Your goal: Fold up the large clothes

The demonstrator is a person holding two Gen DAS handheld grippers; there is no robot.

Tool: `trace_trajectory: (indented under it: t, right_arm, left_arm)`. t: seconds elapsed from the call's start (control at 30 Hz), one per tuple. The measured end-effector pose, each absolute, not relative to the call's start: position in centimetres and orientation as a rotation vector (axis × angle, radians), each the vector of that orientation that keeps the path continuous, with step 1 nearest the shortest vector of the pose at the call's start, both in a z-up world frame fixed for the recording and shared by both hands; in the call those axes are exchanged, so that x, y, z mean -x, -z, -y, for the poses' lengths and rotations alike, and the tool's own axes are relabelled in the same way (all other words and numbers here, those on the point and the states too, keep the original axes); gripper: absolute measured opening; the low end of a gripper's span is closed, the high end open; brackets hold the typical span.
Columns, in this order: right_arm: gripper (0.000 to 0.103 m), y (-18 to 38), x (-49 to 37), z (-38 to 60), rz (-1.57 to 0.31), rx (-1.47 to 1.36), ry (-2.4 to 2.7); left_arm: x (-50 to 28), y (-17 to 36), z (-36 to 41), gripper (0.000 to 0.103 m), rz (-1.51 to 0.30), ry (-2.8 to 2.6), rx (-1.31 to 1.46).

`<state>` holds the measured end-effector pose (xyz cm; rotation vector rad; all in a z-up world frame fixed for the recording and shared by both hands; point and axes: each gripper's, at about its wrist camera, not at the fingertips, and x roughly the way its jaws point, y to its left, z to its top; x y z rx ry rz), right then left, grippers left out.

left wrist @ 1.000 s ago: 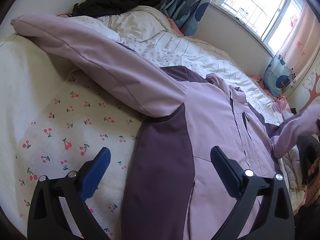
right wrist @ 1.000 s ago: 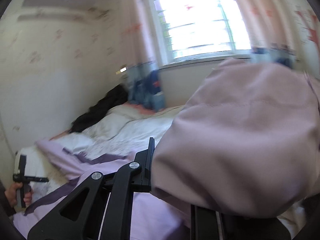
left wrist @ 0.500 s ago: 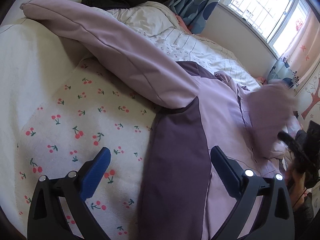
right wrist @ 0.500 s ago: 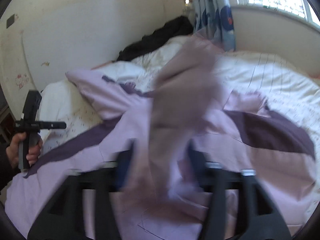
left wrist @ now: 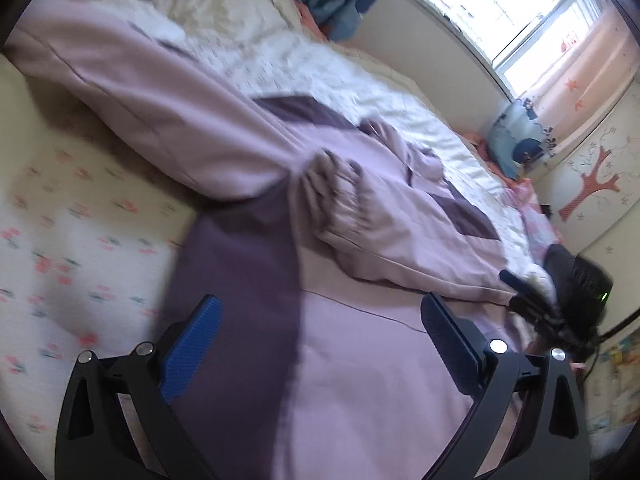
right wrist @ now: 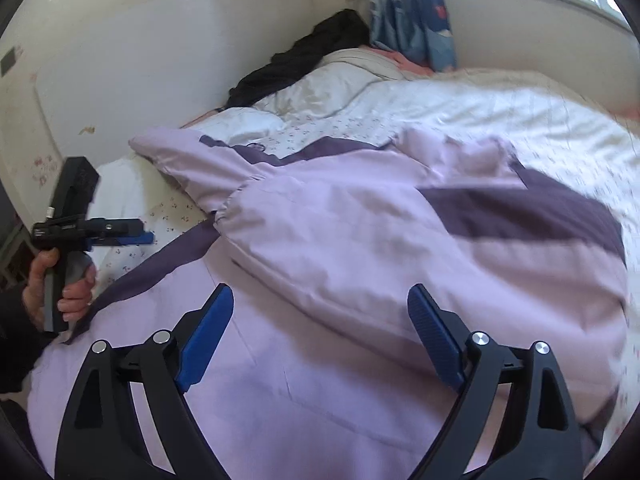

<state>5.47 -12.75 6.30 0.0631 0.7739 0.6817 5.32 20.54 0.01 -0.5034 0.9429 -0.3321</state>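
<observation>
The lilac padded jacket with dark purple panels is spread on the cherry-print bed, one sleeve apparently folded inward. The far sleeve is nearer the wide, empty left tongs; the right tongs are opening, empty.

Bright daylight from the window — motion-blurred, fisheye-warped edges.

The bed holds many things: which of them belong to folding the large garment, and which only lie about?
Belong to the job:
- large lilac jacket with dark purple panels
- its folded-in sleeve
- left gripper, open
- right gripper, jaws opening, nothing between them

Only lying about:
- black garment by the wall
- white cherry-print bedding
- blue curtain
</observation>
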Motion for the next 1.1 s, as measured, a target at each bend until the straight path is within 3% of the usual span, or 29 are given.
trace_trajectory:
  t: [0.37, 0.53, 0.57, 0.6, 0.67, 0.7, 0.77, 0.87, 0.93, 1.0, 1.03, 1.1]
  right_arm:
    - [0.087, -2.7, -3.7, 27.2, -0.805, -0.594, -0.518]
    - [0.087, -2.1, -5.4, 29.0, -0.819, -0.678, -0.482]
    - [0.086, -2.2, -5.9, 29.1, -0.809, -0.675, -0.483]
    - [0.086, -2.4, -6.1, 29.1, -0.793, -0.668, -0.482]
    - [0.086, -3.4, -6.0, 29.1, -0.725, -0.633, -0.462]
    - [0.086, -3.7, -5.8, 29.0, -0.697, -0.621, -0.455]
    - [0.087, -4.5, -4.9, 29.8, -0.619, -0.622, -0.437]
    - [0.088, -3.7, -5.0, 30.1, -0.666, -0.635, -0.436]
    - [0.088, -3.4, -4.7, 30.2, -0.674, -0.623, -0.433]
    - [0.089, -3.1, -4.7, 30.0, -0.696, -0.611, -0.431]
    - [0.089, -3.0, -4.8, 29.8, -0.711, -0.607, -0.431]
    - [0.089, -2.8, -5.0, 29.1, -0.743, -0.579, -0.424]
  left_arm:
    - [-10.4, 1.1, -15.7, 0.096, -0.995, 0.238, 0.471]
    - [-14.2, 3.6, -14.1, 0.096, -1.094, 0.198, 0.499]
    - [-14.6, 3.4, -13.5, 0.088, -1.079, 0.203, 0.472]
    - [-15.1, 2.9, -12.7, 0.062, -1.049, 0.227, 0.437]
    - [-15.8, 1.7, -12.0, 0.040, -1.017, 0.226, 0.383]
    - [-16.0, 0.3, -11.8, 0.035, -0.962, 0.236, 0.371]
    - [-15.2, -3.5, -11.3, 0.035, -0.795, 0.235, 0.284]
    - [-14.9, -6.4, -10.8, 0.035, -0.690, 0.195, 0.172]
    - [-16.7, -4.8, -10.9, 0.036, -0.799, 0.185, 0.147]
    - [-19.3, -0.1, -11.0, 0.038, -1.031, 0.173, 0.118]
    - [-19.8, 2.1, -11.3, 0.043, -1.111, 0.170, 0.110]
    - [-19.0, 2.9, -12.0, 0.050, -1.086, 0.199, 0.114]
